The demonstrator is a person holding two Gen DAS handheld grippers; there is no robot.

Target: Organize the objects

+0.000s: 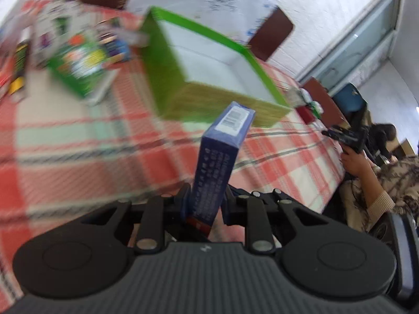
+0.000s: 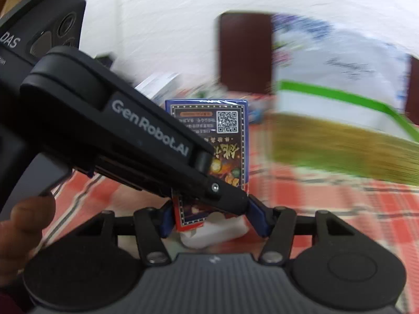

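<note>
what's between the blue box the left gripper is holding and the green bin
Only bare checked tablecloth, as the left wrist view shows. The blue box sits in the left gripper's jaws, short of the green bin.

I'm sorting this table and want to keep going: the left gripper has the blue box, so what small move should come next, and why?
Probably carry the blue box forward over the near wall of the green bin. The left gripper is clamped on its near end, it hangs above the tablecloth, and the open bin lies just ahead.
</note>
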